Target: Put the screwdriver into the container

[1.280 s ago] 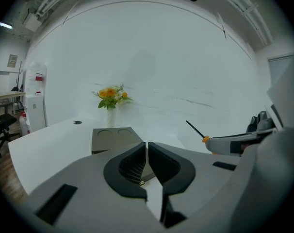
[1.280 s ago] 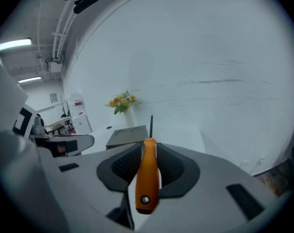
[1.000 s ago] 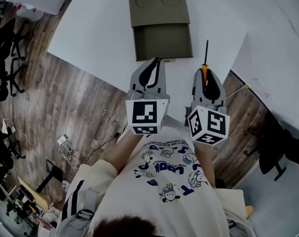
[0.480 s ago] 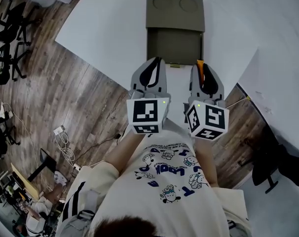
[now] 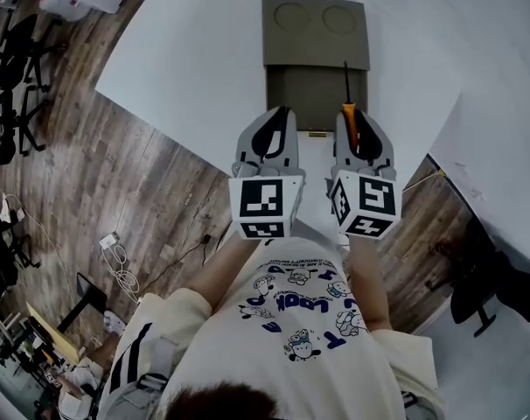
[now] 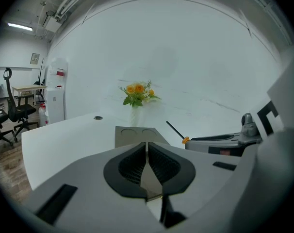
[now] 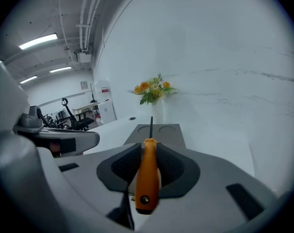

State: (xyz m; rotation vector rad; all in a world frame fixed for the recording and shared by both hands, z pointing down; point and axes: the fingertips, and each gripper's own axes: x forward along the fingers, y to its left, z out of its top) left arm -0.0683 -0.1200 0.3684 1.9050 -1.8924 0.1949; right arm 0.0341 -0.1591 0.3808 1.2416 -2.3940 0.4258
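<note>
A screwdriver (image 5: 348,112) with an orange handle (image 7: 147,174) and a thin black shaft is clamped in my right gripper (image 5: 356,128), shaft pointing forward over the container's near compartment. The container (image 5: 315,59) is an olive-grey tray on the white table, with two round recesses at its far end; it also shows in the right gripper view (image 7: 155,131) and the left gripper view (image 6: 137,135). My left gripper (image 5: 279,122) hovers beside the right one, just before the tray's near edge, its jaws shut together with nothing between them (image 6: 147,152).
The white table (image 5: 195,59) ends just below the grippers, with wooden floor to the left. A second white table (image 5: 501,173) stands at the right. A vase of yellow flowers (image 6: 137,95) sits at the far end. Office chairs (image 5: 11,68) stand far left.
Both grippers have moved forward and left relative to the tray; the screwdriver's shaft, earlier over bare table right of the tray, now reaches over its near compartment.
</note>
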